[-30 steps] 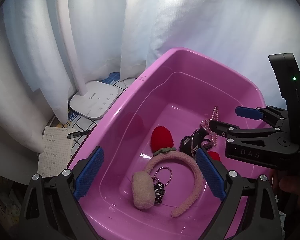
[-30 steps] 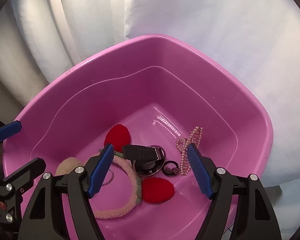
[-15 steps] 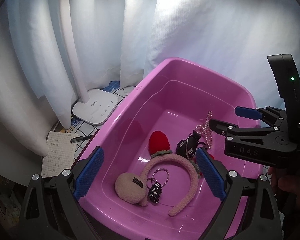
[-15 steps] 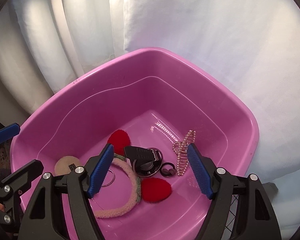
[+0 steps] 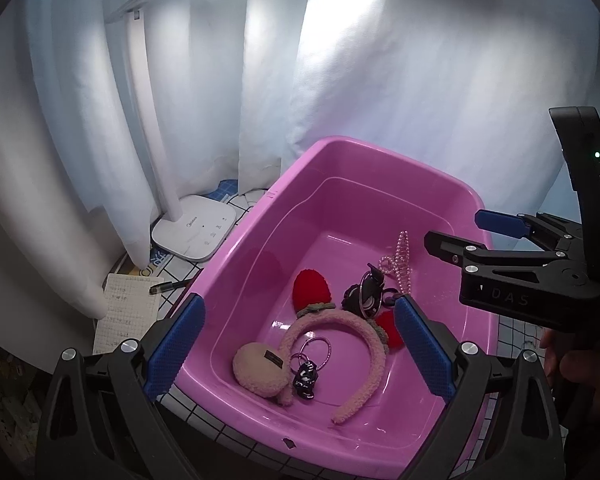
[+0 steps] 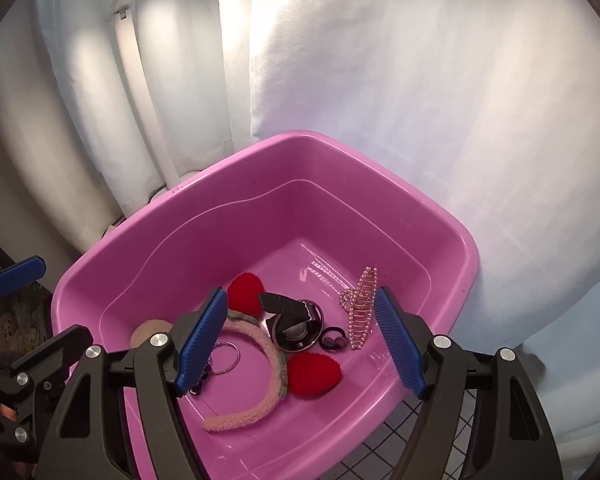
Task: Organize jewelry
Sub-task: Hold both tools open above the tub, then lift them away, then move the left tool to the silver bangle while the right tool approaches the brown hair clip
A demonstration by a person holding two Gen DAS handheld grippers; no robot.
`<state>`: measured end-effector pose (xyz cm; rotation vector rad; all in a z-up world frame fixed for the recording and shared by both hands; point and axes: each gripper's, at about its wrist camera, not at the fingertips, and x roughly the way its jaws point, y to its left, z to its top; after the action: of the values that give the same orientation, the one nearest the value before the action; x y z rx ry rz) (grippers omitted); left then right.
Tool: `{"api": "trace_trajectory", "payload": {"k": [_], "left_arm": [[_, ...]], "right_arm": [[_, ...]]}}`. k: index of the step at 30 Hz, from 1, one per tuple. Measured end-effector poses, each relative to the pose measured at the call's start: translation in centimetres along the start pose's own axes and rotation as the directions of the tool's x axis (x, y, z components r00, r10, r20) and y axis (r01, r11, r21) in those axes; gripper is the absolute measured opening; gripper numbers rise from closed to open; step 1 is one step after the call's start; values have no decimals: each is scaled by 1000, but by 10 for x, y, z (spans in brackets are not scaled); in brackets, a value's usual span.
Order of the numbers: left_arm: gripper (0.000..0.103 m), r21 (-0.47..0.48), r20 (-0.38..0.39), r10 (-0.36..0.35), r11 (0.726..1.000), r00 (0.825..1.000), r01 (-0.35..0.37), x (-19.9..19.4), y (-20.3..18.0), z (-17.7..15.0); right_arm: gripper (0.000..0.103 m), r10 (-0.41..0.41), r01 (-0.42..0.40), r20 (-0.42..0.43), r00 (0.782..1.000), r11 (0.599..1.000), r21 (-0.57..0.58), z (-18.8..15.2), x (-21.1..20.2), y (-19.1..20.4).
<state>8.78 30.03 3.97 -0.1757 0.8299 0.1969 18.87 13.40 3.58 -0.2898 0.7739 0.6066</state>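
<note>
While both grippers pull up and back, the pink tub [image 5: 380,168] shrinks in view; left gripper [image 5: 300,344] and right gripper [image 6: 300,340] stay wide, empty, headband [image 6: 268,364] untouched.

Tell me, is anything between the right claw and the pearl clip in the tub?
Nothing visible. The right claw hangs open above the tub; the pearl clip lies uncovered, beside the hair tie.

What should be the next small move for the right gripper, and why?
Probably lower the right gripper, which is open and empty, toward the pearl hair clip. That clip lies apart from the tangled headband and key ring in the pink tub, on the right side, so it looks easiest to pick first.
</note>
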Motion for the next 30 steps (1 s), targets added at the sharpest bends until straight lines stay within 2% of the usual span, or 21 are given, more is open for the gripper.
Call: {"api": "trace_trajectory", "payload": {"k": [10,16,20,24,27,30], "left_arm": [[97,55,63,-55,997,996,52,-26,-16,3],[97,119,69,-111,988,991,102,-32,-34,5],[97,176,64,-161,973,985,148,-37,-58,5],[97,237,62,-225,950,972,205,-45,-92,0],[97,278,54,-285,925,957,260,-51,-124,-7],[97,320,29,-339,894,940,313,-54,-160,-17]], "right_arm": [[72,-64,56,95,993,995,85,-17,-58,-11],[72,-123,94,135,983,974,208,-51,-86,-29],[72,-179,125,157,971,944,305,-87,-110,-44],[72,-262,190,145,954,903,384,-133,-136,-62],[72,-328,244,122,937,863,441,-174,-159,-79],[72,-392,306,71,917,807,505,-221,-180,-97]]}}
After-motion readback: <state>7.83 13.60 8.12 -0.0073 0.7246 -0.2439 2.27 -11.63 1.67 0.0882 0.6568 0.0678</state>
